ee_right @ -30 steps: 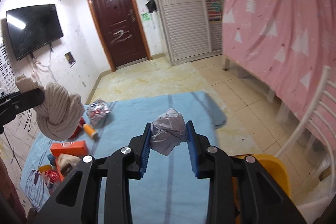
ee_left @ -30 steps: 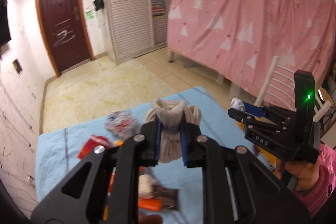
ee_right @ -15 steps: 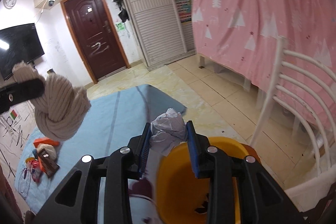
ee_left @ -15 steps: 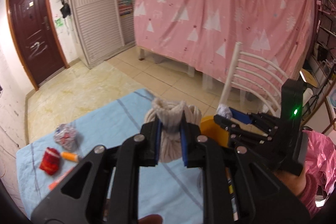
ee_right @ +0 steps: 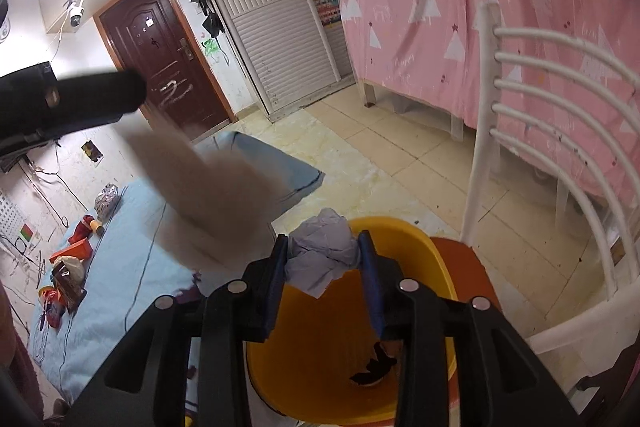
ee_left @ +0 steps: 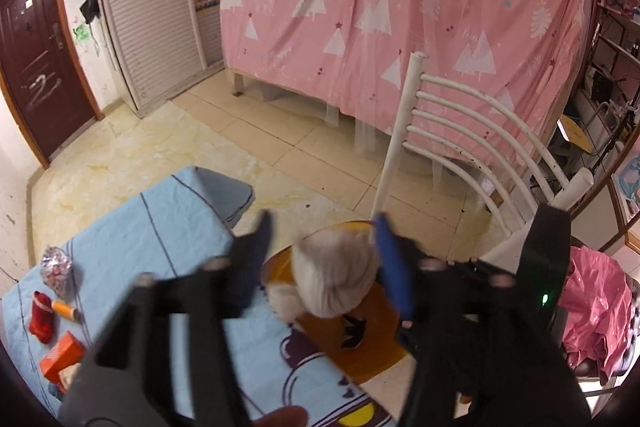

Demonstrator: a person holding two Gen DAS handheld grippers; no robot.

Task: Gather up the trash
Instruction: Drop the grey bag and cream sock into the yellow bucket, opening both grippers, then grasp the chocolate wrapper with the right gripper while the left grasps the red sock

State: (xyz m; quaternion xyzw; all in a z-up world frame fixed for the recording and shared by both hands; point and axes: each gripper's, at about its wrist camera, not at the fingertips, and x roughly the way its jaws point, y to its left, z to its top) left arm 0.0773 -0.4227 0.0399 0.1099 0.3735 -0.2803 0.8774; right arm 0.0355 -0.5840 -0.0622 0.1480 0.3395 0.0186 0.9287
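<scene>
The knotted beige cloth bundle (ee_left: 334, 277) sits in the air between the spread fingers of the left gripper (ee_left: 324, 255), touching neither blue pad as far as I can see, right over the mouth of the yellow bin (ee_right: 408, 239). In the right wrist view the same bundle is only a beige smear (ee_right: 212, 195) just left of the bin, below the dark blurred tip of the left gripper (ee_right: 92, 95). The right gripper (ee_right: 323, 267) is pinching a crumpled pale grey paper wad (ee_right: 322, 255) between its blue pads, held above the near-left rim of the bin. Something small and dark (ee_right: 374, 367) lies on the bin's bottom.

The bin stands on the orange seat (ee_right: 464, 263) of a white slatted chair (ee_right: 552, 115), at the right end of the table under its light blue cloth (ee_left: 132, 239). At the left end of that cloth lie more bits: a shiny crumpled foil wrapper (ee_left: 56, 267), a red piece (ee_left: 40, 315), a small orange tube (ee_left: 66, 309) and an orange box (ee_left: 62, 351). Far behind the chair hangs a pink curtain (ee_left: 400, 7) with white trees, and far left stands a dark brown door (ee_right: 160, 59).
</scene>
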